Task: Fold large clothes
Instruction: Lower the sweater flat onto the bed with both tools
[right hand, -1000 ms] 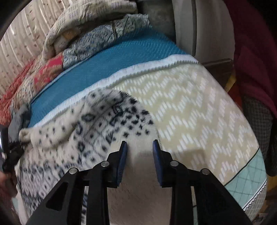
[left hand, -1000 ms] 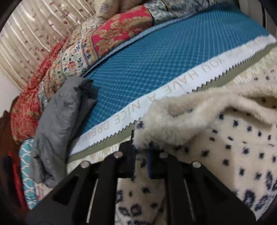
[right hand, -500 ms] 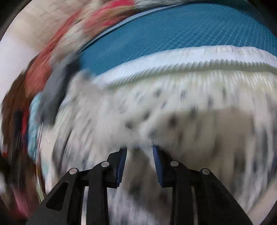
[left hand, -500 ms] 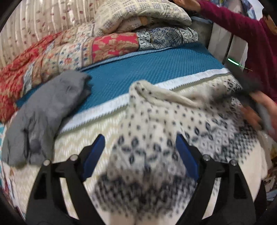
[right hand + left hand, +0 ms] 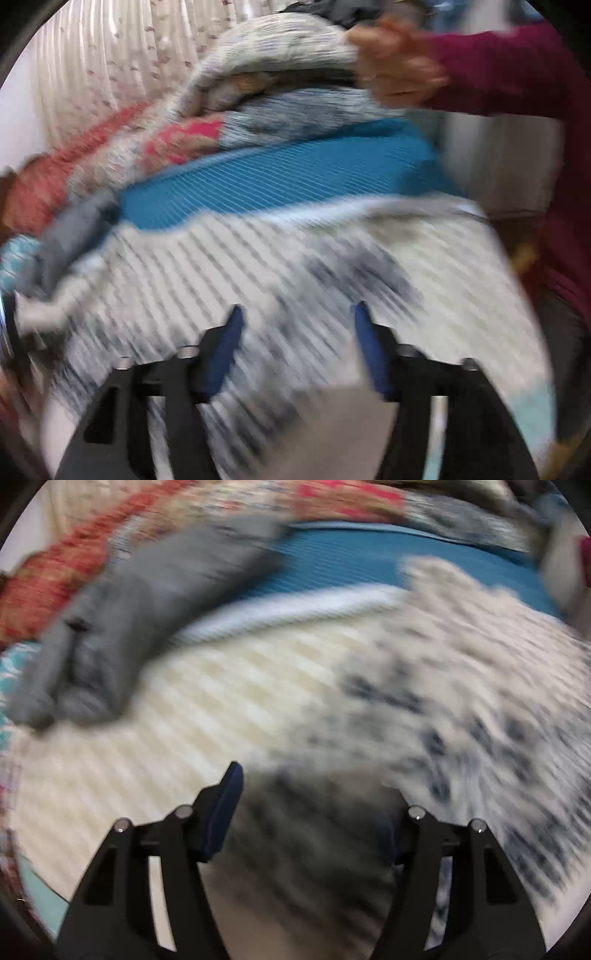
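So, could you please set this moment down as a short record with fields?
surface: bed with cream zigzag cover and teal panel
garment: cream sweater with dark spots, lying on the cover, blurred
left gripper: open, jaws wide, over the sweater's near edge
right gripper: open, nothing between the jaws
other clothing: grey garment, to the left on the bed
background: pile of patterned quilts, with a bare hand on it
image quality: both views motion-blurred
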`<state>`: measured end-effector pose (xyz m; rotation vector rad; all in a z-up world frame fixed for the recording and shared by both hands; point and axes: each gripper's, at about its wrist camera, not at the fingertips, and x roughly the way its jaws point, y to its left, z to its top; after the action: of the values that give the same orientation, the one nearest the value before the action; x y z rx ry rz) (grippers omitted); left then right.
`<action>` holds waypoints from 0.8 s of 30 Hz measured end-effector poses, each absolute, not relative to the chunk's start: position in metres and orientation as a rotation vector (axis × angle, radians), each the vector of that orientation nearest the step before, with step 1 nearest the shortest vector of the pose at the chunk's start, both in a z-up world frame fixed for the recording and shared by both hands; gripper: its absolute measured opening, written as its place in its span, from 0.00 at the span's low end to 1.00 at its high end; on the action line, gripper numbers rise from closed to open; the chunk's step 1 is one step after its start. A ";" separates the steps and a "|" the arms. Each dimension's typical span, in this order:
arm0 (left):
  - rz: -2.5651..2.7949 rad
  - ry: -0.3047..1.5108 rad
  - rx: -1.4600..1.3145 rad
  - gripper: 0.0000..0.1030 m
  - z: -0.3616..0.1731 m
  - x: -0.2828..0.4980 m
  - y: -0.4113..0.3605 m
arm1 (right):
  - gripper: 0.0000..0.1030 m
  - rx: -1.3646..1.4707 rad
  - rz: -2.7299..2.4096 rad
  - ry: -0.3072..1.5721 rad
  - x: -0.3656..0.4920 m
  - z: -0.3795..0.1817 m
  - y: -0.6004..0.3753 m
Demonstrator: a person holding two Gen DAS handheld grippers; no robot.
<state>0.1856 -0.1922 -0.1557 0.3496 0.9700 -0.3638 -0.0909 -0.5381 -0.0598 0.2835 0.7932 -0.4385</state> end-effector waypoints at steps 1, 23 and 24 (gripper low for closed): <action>-0.291 0.954 0.360 0.61 -0.154 0.203 -0.190 | 0.93 0.288 -0.458 0.792 -0.108 -0.066 -0.535; -0.397 0.970 0.192 0.60 -0.073 0.093 -0.105 | 0.37 0.167 -1.111 0.943 -0.263 -0.081 -0.665; -0.416 0.968 0.167 0.60 -0.068 0.086 -0.099 | 0.37 0.316 -1.066 0.886 -0.278 -0.073 -0.674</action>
<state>0.0862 -0.0988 -0.0679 0.1668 0.9685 -0.4160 -0.2778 -0.6739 -0.0726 0.3162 0.8861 -1.0665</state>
